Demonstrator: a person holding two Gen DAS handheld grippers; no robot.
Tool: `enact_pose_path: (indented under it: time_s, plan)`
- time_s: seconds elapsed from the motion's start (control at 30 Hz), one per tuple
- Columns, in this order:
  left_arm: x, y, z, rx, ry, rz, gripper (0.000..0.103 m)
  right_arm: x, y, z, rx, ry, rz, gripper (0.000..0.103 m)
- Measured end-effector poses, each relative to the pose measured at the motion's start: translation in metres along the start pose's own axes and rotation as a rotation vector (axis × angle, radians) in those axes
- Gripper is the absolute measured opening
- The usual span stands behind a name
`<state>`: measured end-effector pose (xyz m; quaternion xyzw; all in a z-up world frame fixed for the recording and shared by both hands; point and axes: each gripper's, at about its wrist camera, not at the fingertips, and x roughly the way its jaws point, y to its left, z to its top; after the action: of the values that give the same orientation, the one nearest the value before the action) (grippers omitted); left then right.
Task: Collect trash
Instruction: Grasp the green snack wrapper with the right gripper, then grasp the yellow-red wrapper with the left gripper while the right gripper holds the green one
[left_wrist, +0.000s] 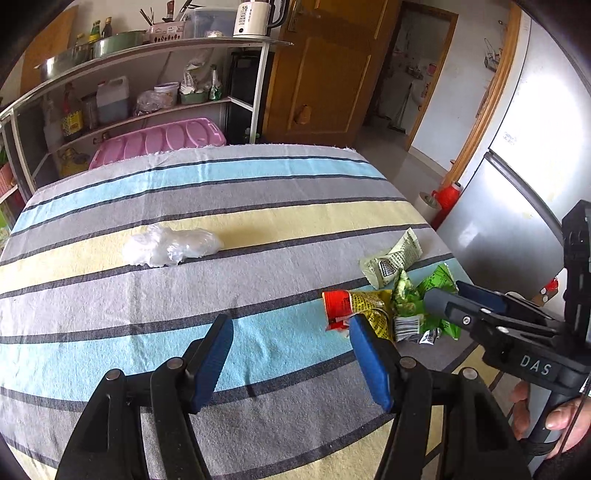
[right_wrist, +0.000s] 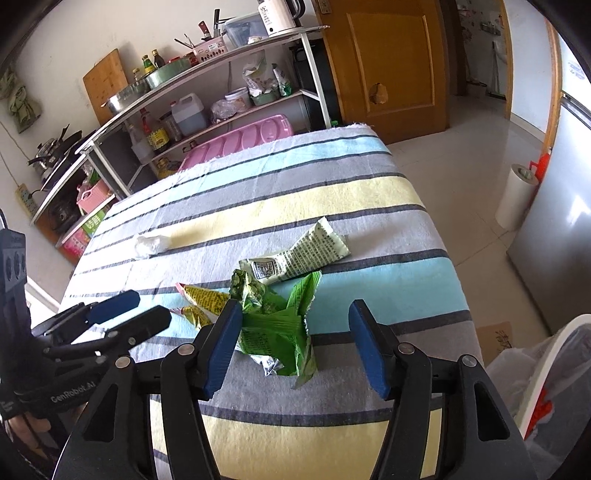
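On the striped tablecloth (left_wrist: 258, 192) a heap of trash lies near the right edge: a pale green wrapper (left_wrist: 391, 264) (right_wrist: 306, 254), a red and yellow wrapper (left_wrist: 354, 306) (right_wrist: 203, 299) and a crumpled bright green wrapper (left_wrist: 424, 310) (right_wrist: 277, 332). Farther left lies a ball of clear plastic (left_wrist: 171, 247) (right_wrist: 149, 243). My right gripper (right_wrist: 295, 332) (left_wrist: 448, 295) is open, straddling the bright green wrapper; its left pad is at the wrapper's edge and the right pad stands clear of it. My left gripper (left_wrist: 291, 354) (right_wrist: 144, 308) is open and empty just left of the heap.
A white bin (right_wrist: 546, 369) lined with a plastic bag stands off the table's right corner, by a silver fridge (left_wrist: 517, 177). A paper roll (right_wrist: 515, 199) sits on the floor. Shelves (left_wrist: 147, 74) with a pink tub (left_wrist: 162, 140) are behind the table.
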<state>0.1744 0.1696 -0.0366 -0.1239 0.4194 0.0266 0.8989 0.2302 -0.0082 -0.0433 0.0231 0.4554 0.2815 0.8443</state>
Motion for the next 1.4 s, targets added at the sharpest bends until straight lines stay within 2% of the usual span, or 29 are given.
enact_pose_path:
  time_s: [0.13, 0.33, 0.4, 0.47, 0.57, 0.8, 0.97, 1.33, 1.4]
  plan:
    - [0.005, -0.003, 0.002, -0.007, 0.014, -0.031, 0.065, 0.007, -0.005, 0.001, 0.054, 0.018, 0.048, 0.061]
    - [0.016, -0.009, 0.002, -0.026, 0.043, -0.077, 0.065, 0.010, -0.004, 0.000, 0.050, 0.018, 0.048, 0.061]
    - [0.019, -0.012, 0.002, -0.019, 0.044, -0.086, 0.065, 0.009, -0.003, -0.001, 0.043, 0.017, 0.051, 0.057]
    - [0.023, -0.015, 0.003, -0.020, 0.049, -0.087, 0.065, 0.009, -0.001, -0.002, 0.041, 0.016, 0.077, 0.043]
    - [0.028, -0.018, 0.004, -0.019, 0.054, -0.099, 0.065, 0.007, 0.002, -0.002, 0.026, 0.011, 0.072, 0.037]
    - [0.030, -0.015, 0.005, -0.035, 0.043, -0.114, 0.065, 0.006, 0.001, -0.004, 0.022, 0.001, 0.056, 0.032]
    - [0.030, -0.017, 0.005, -0.019, 0.037, -0.094, 0.063, 0.005, 0.002, -0.003, 0.011, -0.003, 0.044, 0.032]
    - [0.032, -0.021, 0.004, 0.002, 0.038, -0.116, 0.037, 0.006, 0.003, -0.003, 0.005, -0.011, 0.032, 0.031]
    - [0.032, -0.023, 0.004, 0.008, 0.039, -0.110, 0.037, 0.006, 0.004, -0.004, 0.002, -0.012, 0.029, 0.031]
